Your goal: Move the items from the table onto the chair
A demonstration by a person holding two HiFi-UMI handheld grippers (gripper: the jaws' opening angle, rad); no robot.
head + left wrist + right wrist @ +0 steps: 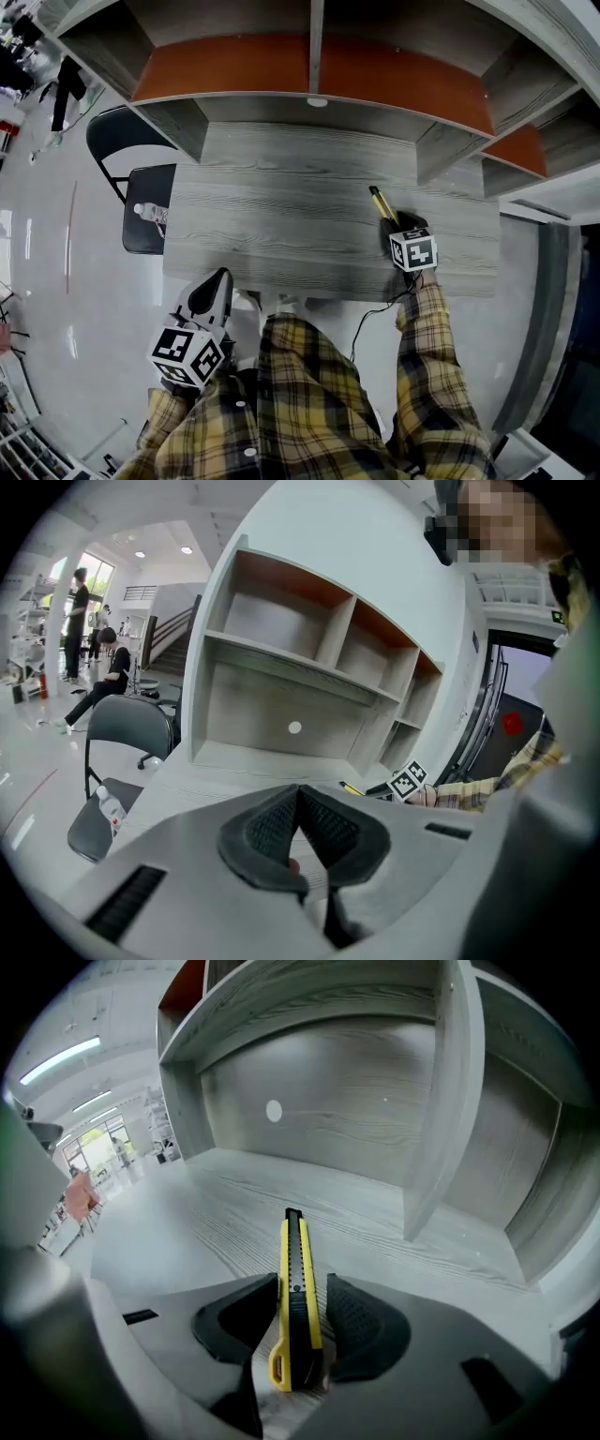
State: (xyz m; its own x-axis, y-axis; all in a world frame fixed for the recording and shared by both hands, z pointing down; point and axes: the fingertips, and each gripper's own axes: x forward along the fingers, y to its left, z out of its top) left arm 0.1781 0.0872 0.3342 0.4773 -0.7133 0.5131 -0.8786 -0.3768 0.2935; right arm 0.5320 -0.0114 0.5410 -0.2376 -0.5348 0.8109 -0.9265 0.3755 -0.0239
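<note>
A yellow and black utility knife (381,202) lies on the grey wood table (272,220) at the right. My right gripper (393,223) stands open around the knife (295,1260), which lies lengthwise between the jaws with a gap on its left side. My left gripper (218,281) hangs just off the table's front left corner, and in the left gripper view its jaws (300,810) are shut with nothing held. To the left of the table stands a dark chair (142,225) with a clear water bottle (150,214) lying on its seat (94,829).
A grey shelf unit with orange back panels (319,66) stands at the table's far edge, its open compartments (309,1101) right behind the knife. In the left gripper view, people (77,621) are far off on the white floor beyond the chair.
</note>
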